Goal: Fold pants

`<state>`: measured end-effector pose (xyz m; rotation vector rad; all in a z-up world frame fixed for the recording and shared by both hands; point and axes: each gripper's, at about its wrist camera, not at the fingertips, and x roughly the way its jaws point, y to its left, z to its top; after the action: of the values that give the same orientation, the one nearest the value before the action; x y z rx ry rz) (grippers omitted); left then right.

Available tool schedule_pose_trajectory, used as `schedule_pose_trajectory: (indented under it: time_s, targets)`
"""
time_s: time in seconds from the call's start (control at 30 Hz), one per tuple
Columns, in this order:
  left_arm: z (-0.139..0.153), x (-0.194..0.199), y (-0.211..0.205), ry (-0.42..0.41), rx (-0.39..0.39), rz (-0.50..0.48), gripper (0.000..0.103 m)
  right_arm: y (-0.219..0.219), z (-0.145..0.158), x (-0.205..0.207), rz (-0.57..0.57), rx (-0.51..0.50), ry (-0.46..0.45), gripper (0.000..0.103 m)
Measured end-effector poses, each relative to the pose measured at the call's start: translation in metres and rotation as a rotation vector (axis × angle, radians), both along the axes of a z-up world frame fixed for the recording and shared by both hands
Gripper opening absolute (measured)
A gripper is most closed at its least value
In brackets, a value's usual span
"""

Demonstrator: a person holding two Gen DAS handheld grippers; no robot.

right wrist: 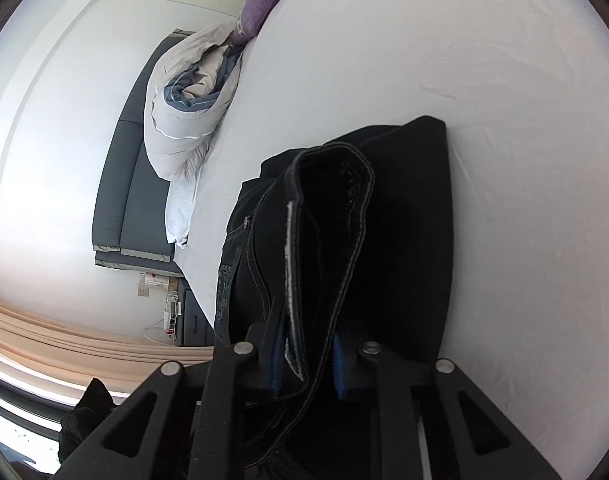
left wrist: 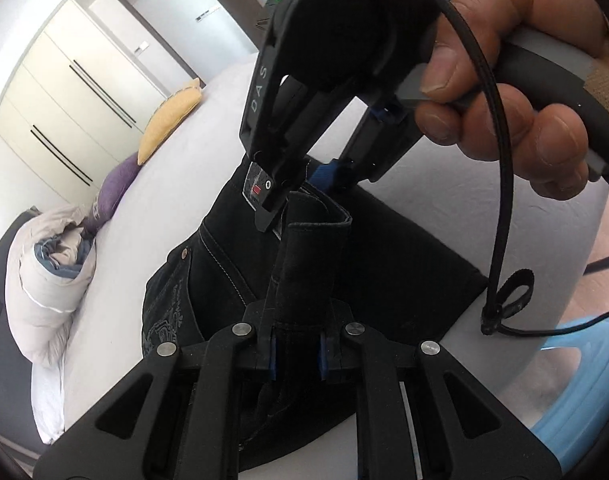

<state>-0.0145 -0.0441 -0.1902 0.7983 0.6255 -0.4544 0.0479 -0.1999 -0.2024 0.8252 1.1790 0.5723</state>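
Mostly the white bed (left wrist: 404, 208) filled both views, its sheet serving as our folding surface. At the upper left of the left wrist view sat a rolled duvet (left wrist: 48, 280), a purple cushion (left wrist: 116, 188) and a yellow pillow (left wrist: 168, 120), pushed to the far end, likely to keep room free. Centre frame lay the black pants (left wrist: 404, 264), folded at least once, waistband side up with a label patch showing.

We had our left gripper (left wrist: 297, 354) clamped on a raised fold of the denim, jaws nearly together. Our right gripper (right wrist: 306, 364) pinched a thick hem-like edge, blue pads pressing cloth on both sides. In the left view its hand (left wrist: 516, 92) held the handle above the waistband, cable (left wrist: 500, 208) dangling.

We judged both grips were lifting one edge for the next fold over.
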Motion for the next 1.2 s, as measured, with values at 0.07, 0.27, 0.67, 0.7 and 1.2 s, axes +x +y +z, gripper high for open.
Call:
schedule_pose_trajectory:
  time_s: [0.07,0.27,0.67,0.7,1.2]
  targets:
    - [0.0,0.004,0.001,-0.004,-0.003,-0.007,0.012,-0.006,0.001,-0.002,-0.003,0.012,-0.014,0.019]
    - [-0.006,-0.004,-0.013,-0.011,0.013,-0.037,0.012,-0.02,-0.001,0.001,-0.016,0.022,-0.033,0.018]
    - [-0.028,-0.019,-0.024,0.008,0.068,-0.028,0.018,-0.034,-0.023,-0.009,-0.028,0.04,-0.021,0.029]
    - [-0.022,-0.018,-0.018,0.035,0.041,-0.034,0.021,-0.037,-0.02,-0.01,-0.031,0.039,-0.019,0.036]
    - [0.064,0.019,0.1,0.209,-0.452,0.169,0.094,-0.014,0.039,-0.006,0.072,0.2,-0.173,0.055]
